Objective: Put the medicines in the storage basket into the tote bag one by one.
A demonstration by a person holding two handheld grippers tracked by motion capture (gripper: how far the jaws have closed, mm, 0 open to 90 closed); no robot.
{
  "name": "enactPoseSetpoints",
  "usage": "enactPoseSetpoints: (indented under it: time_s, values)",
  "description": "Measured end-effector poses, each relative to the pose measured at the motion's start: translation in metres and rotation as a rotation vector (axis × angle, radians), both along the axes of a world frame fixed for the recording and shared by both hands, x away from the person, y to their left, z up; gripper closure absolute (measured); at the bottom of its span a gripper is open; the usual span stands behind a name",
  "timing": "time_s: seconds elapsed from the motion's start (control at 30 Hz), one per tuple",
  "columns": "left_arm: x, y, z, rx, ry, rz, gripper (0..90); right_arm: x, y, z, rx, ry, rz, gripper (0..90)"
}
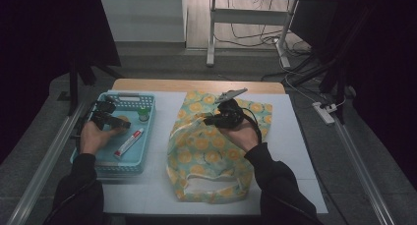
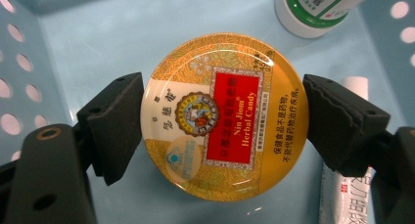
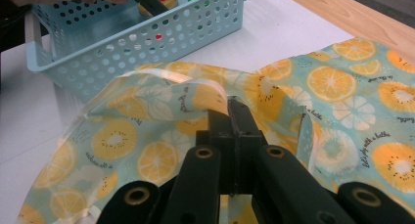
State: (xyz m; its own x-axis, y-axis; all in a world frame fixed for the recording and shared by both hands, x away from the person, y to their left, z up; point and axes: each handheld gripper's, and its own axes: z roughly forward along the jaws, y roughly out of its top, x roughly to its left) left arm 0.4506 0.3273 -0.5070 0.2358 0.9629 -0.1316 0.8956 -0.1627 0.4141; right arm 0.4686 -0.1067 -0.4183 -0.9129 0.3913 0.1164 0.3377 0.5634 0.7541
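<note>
The round candy tin (image 2: 225,116) is seen lying flat on the floor of the blue basket (image 1: 147,154), beside a white tube (image 1: 129,142) and a green-capped bottle (image 1: 143,114). It is bracketed by the left gripper (image 2: 222,121), whose pads are set against its rim. Right of the basket, the fruit-print bag's (image 3: 342,97) edge is pinched by the clenched right gripper (image 3: 230,109).

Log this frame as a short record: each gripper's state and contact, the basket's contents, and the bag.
left gripper: fingers on either side of the round candy tin, touching its rim
right gripper: shut on the bag's edge, lifting it
basket: holds the tin, a red-and-white tube, a green-capped bottle
bag: citrus-print fabric, lying on the white mat beside the basket
</note>
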Motion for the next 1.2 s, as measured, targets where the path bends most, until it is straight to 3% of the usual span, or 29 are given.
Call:
enactPoseSetpoints:
  time_s: [0.43,1.0,1.2]
  values:
    - [-0.014,-0.002,0.028,-0.052,-0.100,-0.077,20.4,0.001,0.001,-0.002,0.001,-0.002,-0.002,90.0]
    - [-0.044,-0.033,0.065,-0.071,-0.227,-0.211,20.4,0.002,-0.002,-0.001,0.007,-0.007,-0.013,90.0]
    - [-0.057,-0.051,0.077,-0.108,-0.270,-0.281,20.4,0.004,-0.003,-0.001,0.009,-0.010,-0.020,90.0]
